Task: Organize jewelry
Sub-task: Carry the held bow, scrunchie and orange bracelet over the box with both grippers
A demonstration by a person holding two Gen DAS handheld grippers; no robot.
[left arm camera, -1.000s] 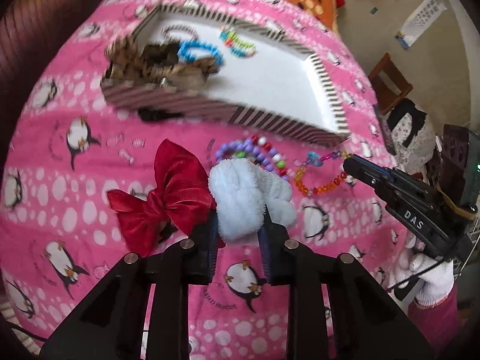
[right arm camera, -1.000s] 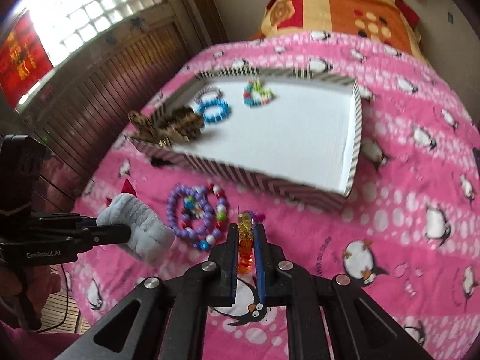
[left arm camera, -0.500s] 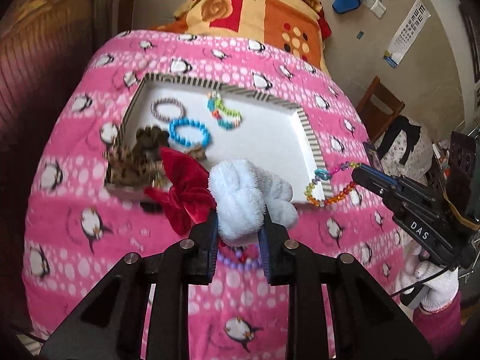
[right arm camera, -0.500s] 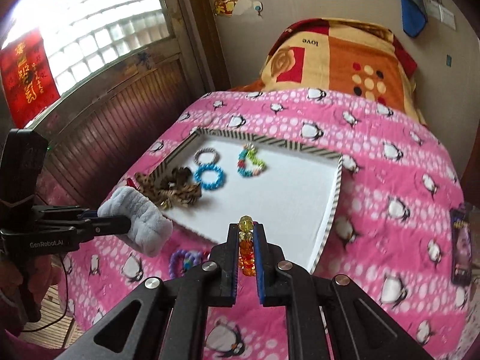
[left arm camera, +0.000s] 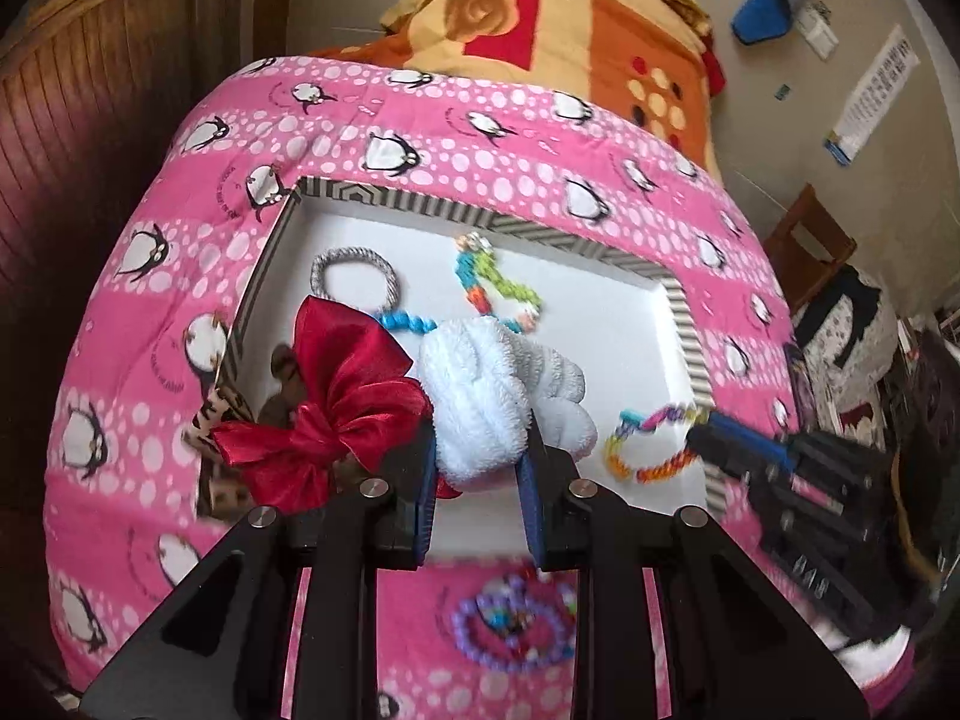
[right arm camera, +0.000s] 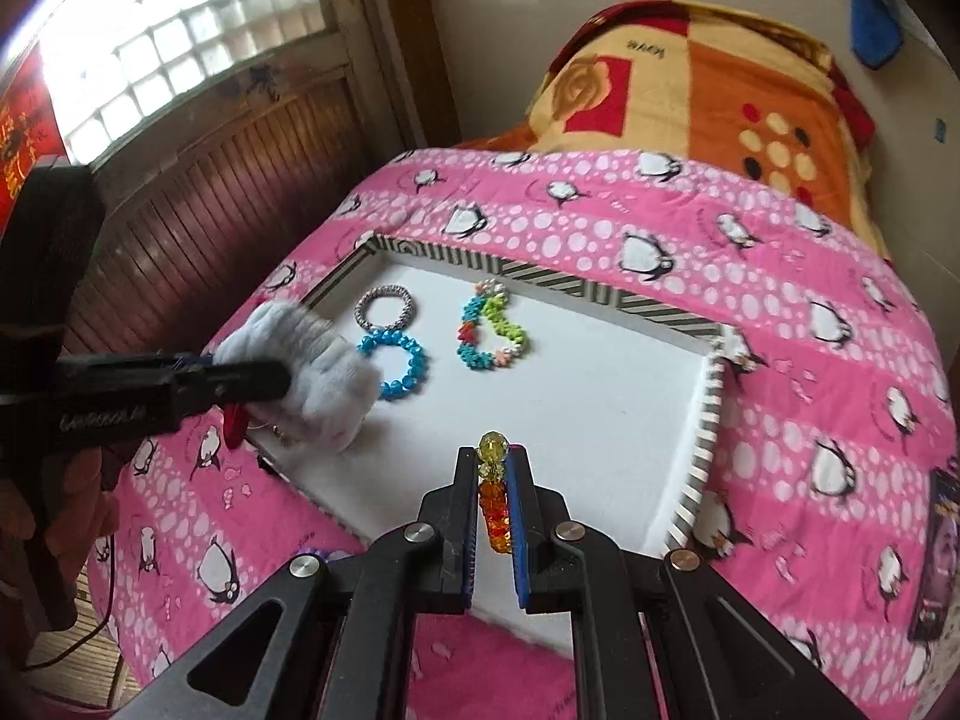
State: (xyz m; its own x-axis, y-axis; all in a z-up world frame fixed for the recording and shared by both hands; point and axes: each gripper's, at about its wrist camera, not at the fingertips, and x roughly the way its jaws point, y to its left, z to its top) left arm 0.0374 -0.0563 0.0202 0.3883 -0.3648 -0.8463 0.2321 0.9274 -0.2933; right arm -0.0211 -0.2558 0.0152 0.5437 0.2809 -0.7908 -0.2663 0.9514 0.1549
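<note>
Now — left tongs (left arm camera: 477,468) pinch fluffy white scrunchie (left arm camera: 492,390) | right tongs (right arm camera: 492,495) pinch faceted bead bracelet (right arm camera: 493,489)

The tray's (right arm camera: 708,414) right half lies bare; three bracelets (right arm camera: 393,363) and the left gripper (right arm camera: 288,381) crowd its left.

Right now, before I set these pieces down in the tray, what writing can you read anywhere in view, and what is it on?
"love", seen upside down, on the orange blanket.
White lettering on the left gripper body: too blurred to read.
Paper chart on the wall: print too small to read.
Nothing readable on the tray or the pink penguin blanket.
</note>
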